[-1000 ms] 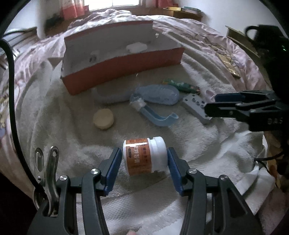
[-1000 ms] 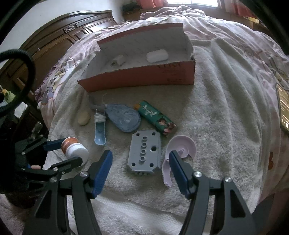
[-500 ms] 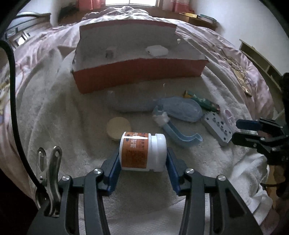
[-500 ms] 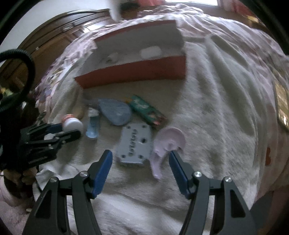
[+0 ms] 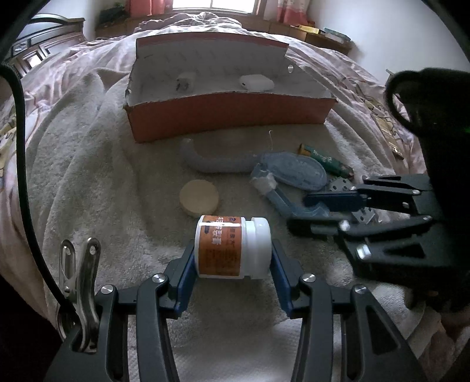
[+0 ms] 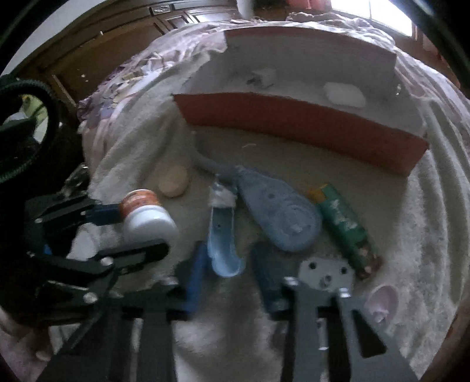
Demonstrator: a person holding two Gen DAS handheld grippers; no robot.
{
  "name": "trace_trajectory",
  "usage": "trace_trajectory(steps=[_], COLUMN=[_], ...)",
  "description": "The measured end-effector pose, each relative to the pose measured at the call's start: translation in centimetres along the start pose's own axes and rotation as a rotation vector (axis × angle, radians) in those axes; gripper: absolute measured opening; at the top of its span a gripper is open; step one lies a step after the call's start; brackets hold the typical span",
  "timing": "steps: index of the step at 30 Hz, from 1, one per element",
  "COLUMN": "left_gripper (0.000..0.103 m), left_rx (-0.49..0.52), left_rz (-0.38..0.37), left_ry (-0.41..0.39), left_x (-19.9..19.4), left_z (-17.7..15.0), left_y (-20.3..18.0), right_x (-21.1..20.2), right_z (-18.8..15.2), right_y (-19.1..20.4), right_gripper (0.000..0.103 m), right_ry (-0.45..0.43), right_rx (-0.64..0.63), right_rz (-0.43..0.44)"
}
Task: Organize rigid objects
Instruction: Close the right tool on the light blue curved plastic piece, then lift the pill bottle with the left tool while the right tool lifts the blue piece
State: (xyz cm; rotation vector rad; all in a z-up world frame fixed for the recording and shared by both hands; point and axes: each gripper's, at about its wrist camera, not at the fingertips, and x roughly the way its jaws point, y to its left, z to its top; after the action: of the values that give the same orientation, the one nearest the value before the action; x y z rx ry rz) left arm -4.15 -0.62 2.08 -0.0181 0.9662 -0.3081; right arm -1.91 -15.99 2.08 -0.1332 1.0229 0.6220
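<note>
Now swung left, right gripper [image 6: 226, 266] closes around the blue scoop [image 6: 221, 235]; left gripper [image 5: 232, 264] clamps the bottle [image 5: 232, 246] sideways, cap rightward.

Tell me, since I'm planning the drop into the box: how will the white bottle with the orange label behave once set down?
The bottle is a smooth cylinder held sideways between the left gripper fingers, so it will probably roll if released on its side. It looks like rigid plastic, so likely not fragile. The soft towel may slow it.

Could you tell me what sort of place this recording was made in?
Most likely a bedroom: the work surface is a towel spread over a bed with a pink quilt, with a curtained window and a dark wooden wardrobe behind.
</note>
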Motion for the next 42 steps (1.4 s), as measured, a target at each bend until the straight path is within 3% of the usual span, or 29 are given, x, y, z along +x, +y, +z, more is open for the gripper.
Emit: trace_trajectory(steps=[2,6,12,18,26,32,36,42], left_gripper=[0.047,0.047,0.048,0.048,0.055,0.056,0.056,0.056], left_rx=[0.008,0.04,0.048,0.012,-0.016,-0.076,-0.101,-0.031], left_rz=[0.001,-0.004,-0.125,-0.119,-0.082,0.021,-0.004,0.006], left_ry=[-0.003,-0.007,0.001,0.017,-0.048,-0.139,-0.136,-0.133], left_x=[0.0,0.4,1.0,0.8,-1.7,-3.5,-3.3,-2.4], left_z=[0.0,0.7,1.7,1.6,0.7,1.0,1.0,0.6], left_y=[-0.1,-1.1,-2.4,-1.8,-0.4,1.8,2.2,0.3], right_x=[-0.2,-0.9,-2.2,-2.2,-2.1,-2.3,-2.2,-2.2], right_z=[0.0,-0.2,-0.7,-1.1,-1.3,-1.5,-1.4,-1.4], right_y=[-0.6,-2.6,-6.2,-6.7,-6.5,-6.3,-6.0,-5.8], right_gripper=[0.019,0.019,0.019,0.019,0.019,0.019,0.019,0.019], right_ry=[-0.01,-0.021,-0.038,-0.041,-0.047,-0.049,-0.048,-0.05], right_rx=[0.015,0.055,0.13,0.143,0.148,0.143,0.138,0.133], right_rz=[0.002,-0.032,-0.081,-0.045,-0.027,-0.021,-0.02,-0.015])
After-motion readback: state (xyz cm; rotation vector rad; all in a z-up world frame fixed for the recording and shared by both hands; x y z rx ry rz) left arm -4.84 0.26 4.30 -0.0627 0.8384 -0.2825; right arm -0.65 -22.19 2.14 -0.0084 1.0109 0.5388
